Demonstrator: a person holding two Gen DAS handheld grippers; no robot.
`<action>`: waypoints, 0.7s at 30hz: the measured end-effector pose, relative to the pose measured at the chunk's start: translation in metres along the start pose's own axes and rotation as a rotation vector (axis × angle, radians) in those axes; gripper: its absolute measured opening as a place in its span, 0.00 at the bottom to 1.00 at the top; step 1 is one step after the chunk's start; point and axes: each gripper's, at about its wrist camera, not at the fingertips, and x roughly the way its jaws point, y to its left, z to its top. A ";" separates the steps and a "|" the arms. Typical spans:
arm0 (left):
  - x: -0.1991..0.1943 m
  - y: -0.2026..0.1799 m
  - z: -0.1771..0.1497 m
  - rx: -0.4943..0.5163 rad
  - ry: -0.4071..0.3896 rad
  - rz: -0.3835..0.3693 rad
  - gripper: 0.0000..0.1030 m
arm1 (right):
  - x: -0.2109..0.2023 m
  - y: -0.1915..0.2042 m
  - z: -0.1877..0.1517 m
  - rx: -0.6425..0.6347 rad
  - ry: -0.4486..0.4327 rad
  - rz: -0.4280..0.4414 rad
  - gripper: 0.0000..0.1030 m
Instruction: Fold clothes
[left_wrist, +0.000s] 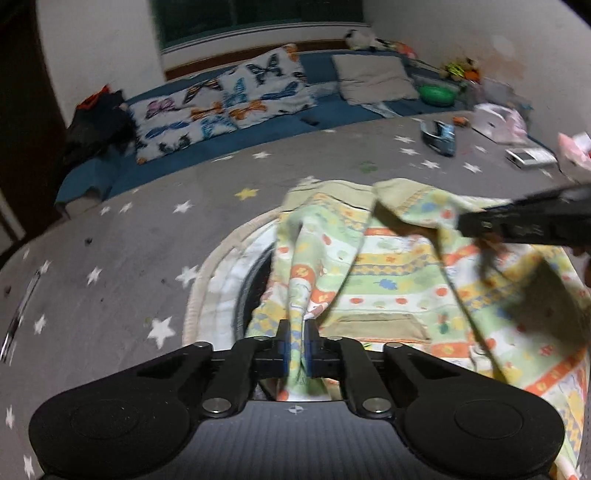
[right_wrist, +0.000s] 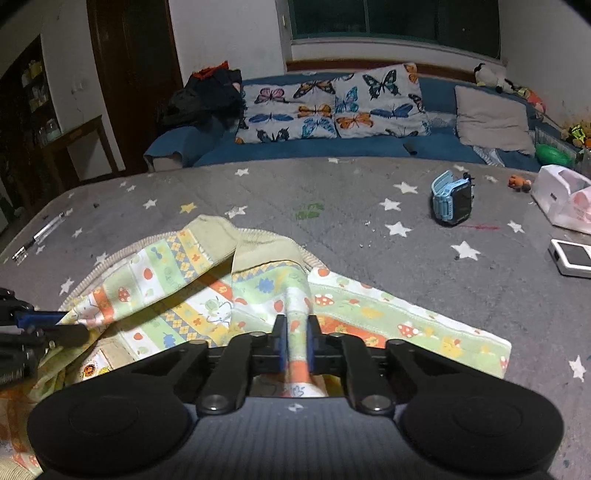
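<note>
A small patterned garment (left_wrist: 391, 266) in green, yellow and orange bands with beige cuffs lies partly lifted on a grey star-print mattress (left_wrist: 147, 236). My left gripper (left_wrist: 297, 328) is shut on a pinched fold of it. My right gripper (right_wrist: 297, 325) is shut on another fold of the same garment (right_wrist: 207, 280). The right gripper shows from the side in the left wrist view (left_wrist: 517, 221), holding cloth up. The left gripper shows at the left edge of the right wrist view (right_wrist: 55, 325).
On the mattress (right_wrist: 332, 229) lie a blue child's watch (right_wrist: 452, 201), a white device (right_wrist: 572, 256), a white plastic bag (right_wrist: 565, 199) and a pen (right_wrist: 37, 236). Behind is a blue bed with butterfly pillows (right_wrist: 328, 107) and a grey pillow (right_wrist: 491, 118).
</note>
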 end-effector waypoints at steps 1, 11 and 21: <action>-0.003 0.005 -0.002 -0.019 -0.004 0.007 0.06 | -0.004 0.000 -0.001 -0.001 -0.010 -0.006 0.07; -0.062 0.053 -0.038 -0.190 -0.054 0.087 0.05 | -0.086 -0.026 -0.015 0.055 -0.143 -0.079 0.06; -0.116 0.065 -0.106 -0.313 -0.027 0.091 0.05 | -0.167 -0.078 -0.065 0.173 -0.203 -0.191 0.06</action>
